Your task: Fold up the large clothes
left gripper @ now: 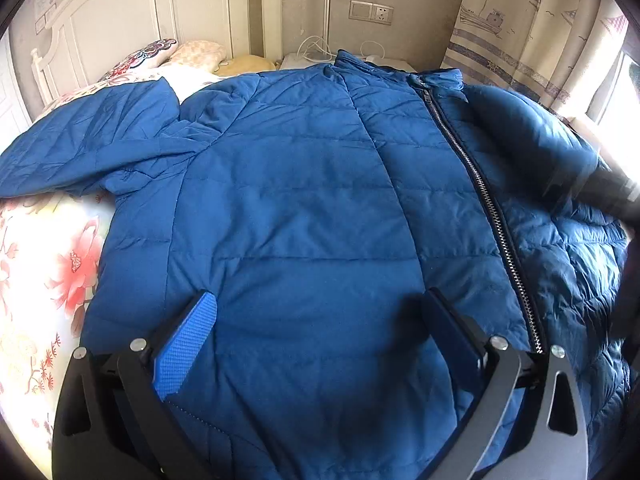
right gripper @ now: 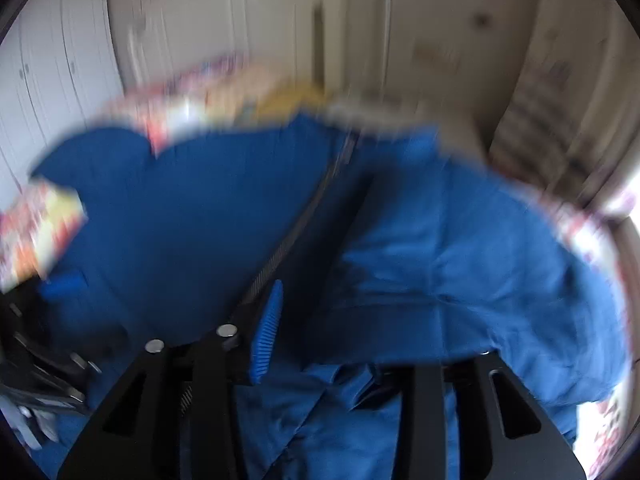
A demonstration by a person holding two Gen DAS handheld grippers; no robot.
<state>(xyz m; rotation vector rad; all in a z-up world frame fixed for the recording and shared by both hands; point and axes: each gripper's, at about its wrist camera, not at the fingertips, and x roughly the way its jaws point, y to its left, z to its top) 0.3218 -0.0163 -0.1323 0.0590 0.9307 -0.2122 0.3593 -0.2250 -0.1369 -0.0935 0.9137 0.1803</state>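
Right now a big blue puffy jacket (left gripper: 304, 200) is lying spread out on the bed (left gripper: 44, 280), front side up, covering most of the flowery sheet. One sleeve (left gripper: 92, 140) is sticking out to the side toward the pillows (left gripper: 192, 54). A silver zipper (left gripper: 480, 200) is running down the jacket, and the part beside it is lying folded over. The left tool (left gripper: 320, 336) is hanging just over the bottom of the jacket with its jaws spread wide, gripping nothing. The right tool (right gripper: 344, 340) is looking very blurry. Jacket cloth is bunching up between its jaws, but I cannot tell if they are pinching it.
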